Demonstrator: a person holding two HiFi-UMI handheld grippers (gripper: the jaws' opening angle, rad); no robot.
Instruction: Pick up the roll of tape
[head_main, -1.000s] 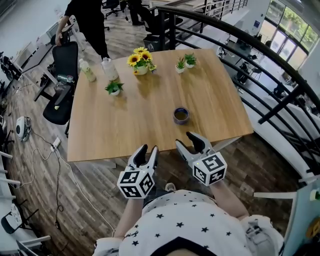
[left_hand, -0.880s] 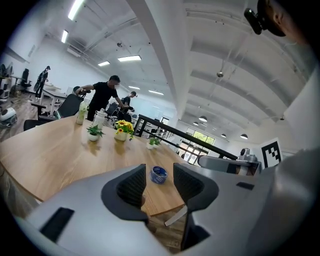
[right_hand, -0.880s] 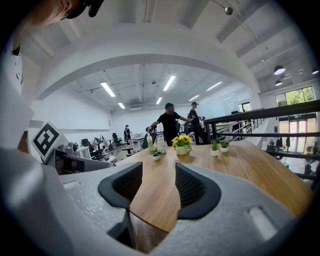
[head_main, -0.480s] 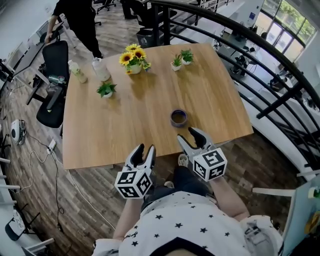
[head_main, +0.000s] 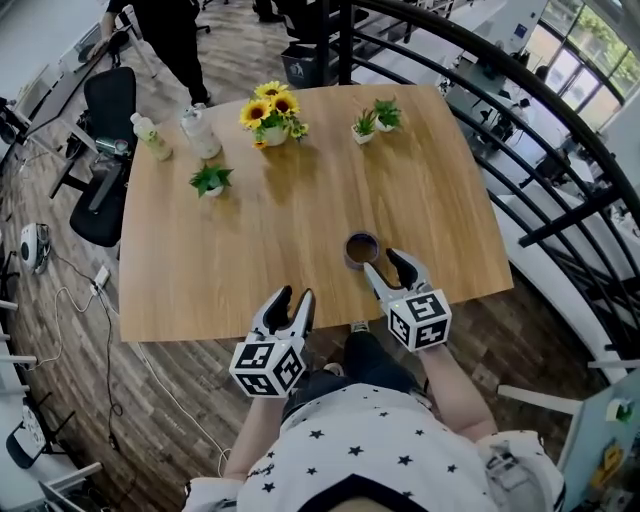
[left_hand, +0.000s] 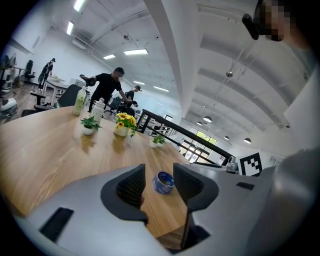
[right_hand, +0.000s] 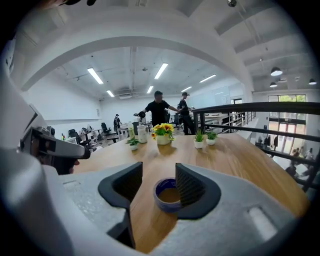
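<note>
My right gripper (head_main: 382, 262), fingers open, lines up just short of the roll of tape (head_main: 361, 248) on the table (head_main: 250, 260). The left gripper (head_main: 295, 297) is open too, and nothing is grasped yet.

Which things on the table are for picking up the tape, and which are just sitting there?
For the job:
roll of tape
right gripper, open, just short of it

Just sitting there:
sunflower pot
yellowish bottle
clear bottle
small plant near them

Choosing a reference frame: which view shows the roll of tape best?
The right gripper view: the roll of tape looms large, partly behind a jaw of the right gripper. Left gripper view: small, farther. Head view: tiny, from above.
</note>
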